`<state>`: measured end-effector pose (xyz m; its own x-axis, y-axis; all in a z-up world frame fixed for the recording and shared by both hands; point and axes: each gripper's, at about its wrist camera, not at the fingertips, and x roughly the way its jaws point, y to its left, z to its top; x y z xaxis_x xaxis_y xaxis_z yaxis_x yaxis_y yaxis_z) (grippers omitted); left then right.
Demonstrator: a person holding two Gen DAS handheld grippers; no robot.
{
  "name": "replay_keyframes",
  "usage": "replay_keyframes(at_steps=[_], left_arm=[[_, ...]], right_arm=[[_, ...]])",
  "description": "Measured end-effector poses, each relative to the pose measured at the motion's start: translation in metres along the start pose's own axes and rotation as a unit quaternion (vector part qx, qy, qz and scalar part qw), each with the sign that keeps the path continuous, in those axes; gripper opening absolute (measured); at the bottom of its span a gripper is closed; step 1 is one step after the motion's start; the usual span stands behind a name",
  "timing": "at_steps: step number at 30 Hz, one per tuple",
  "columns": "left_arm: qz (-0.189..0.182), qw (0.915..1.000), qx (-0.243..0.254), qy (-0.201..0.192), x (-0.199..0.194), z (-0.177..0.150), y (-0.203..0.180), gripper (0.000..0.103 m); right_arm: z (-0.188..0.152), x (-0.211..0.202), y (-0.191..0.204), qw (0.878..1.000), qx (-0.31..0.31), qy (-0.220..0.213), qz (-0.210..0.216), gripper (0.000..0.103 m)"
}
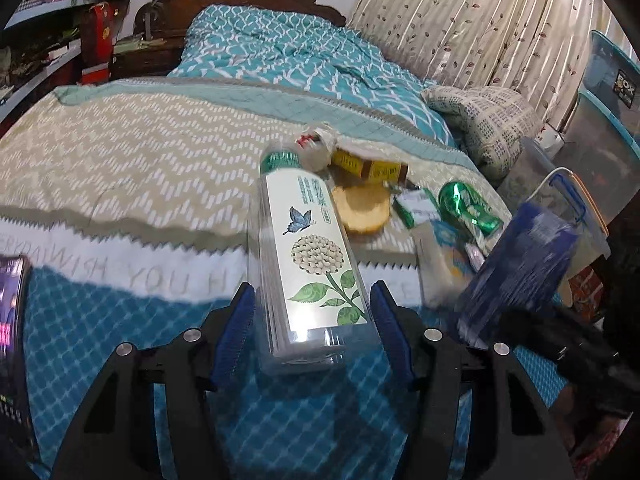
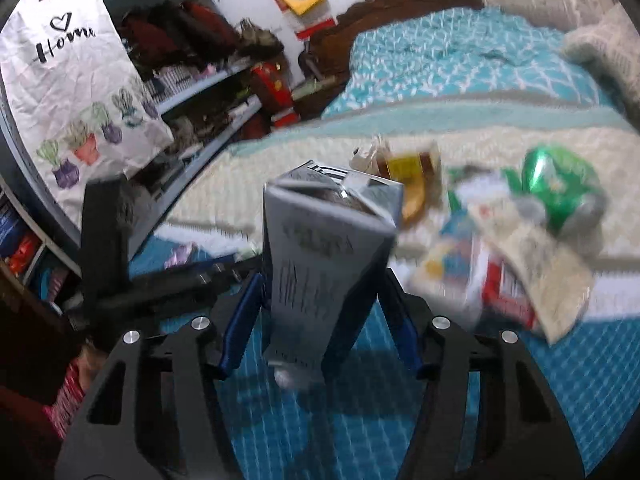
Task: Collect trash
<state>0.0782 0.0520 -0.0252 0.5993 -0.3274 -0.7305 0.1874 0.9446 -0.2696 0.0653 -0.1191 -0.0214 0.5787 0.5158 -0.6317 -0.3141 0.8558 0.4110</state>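
My left gripper (image 1: 312, 320) is shut on a clear plastic bottle (image 1: 308, 256) with a flower and butterfly label and a green cap, held above the bed. My right gripper (image 2: 320, 312) is shut on a grey and blue carton (image 2: 320, 248); the carton also shows blurred in the left wrist view (image 1: 520, 264). More trash lies on the bed: a green foil wrapper (image 1: 468, 204), a yellow box (image 1: 368, 166), a round tan lid (image 1: 362, 208), a crumpled clear wrapper (image 1: 316, 146) and several paper packets (image 2: 500, 264).
The bed (image 1: 120, 168) has a beige zigzag blanket and a teal quilt (image 1: 296, 52). A pillow (image 1: 484, 120) and plastic storage bins (image 1: 600, 120) stand at the right. Shelves (image 2: 200, 80) and a "Home" cloth (image 2: 72, 92) stand left. A phone (image 1: 12, 320) is at the left edge.
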Motion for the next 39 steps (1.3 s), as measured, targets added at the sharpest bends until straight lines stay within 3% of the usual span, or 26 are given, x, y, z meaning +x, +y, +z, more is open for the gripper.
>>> replay_keyframes(at_steps=[5, 8, 10, 19, 28, 39], left_arm=[[0.000, 1.0000, 0.002, 0.004, -0.010, -0.012, 0.002, 0.057], [0.006, 0.9999, 0.008, 0.003, -0.014, -0.017, 0.000, 0.057], [0.012, 0.9998, 0.013, 0.001, -0.015, -0.019, -0.002, 0.057], [0.034, 0.9992, 0.021, -0.001, -0.019, -0.022, 0.000, 0.061], [0.064, 0.9975, 0.029, 0.000, -0.016, -0.024, -0.001, 0.079], [0.071, 0.9963, 0.025, 0.041, 0.007, -0.029, 0.000, 0.079]], right_arm=[[-0.017, -0.002, -0.016, 0.999, 0.040, 0.021, 0.027, 0.061], [-0.015, -0.006, -0.020, 0.999, 0.044, 0.002, -0.011, 0.068], [-0.016, -0.003, -0.022, 0.998, 0.056, -0.004, -0.029, 0.079], [-0.019, -0.007, -0.032, 0.995, 0.071, -0.017, -0.068, 0.082], [-0.023, -0.028, -0.052, 0.989, 0.095, -0.042, -0.109, 0.083], [-0.038, -0.072, -0.079, 0.976, 0.149, -0.080, -0.140, 0.083]])
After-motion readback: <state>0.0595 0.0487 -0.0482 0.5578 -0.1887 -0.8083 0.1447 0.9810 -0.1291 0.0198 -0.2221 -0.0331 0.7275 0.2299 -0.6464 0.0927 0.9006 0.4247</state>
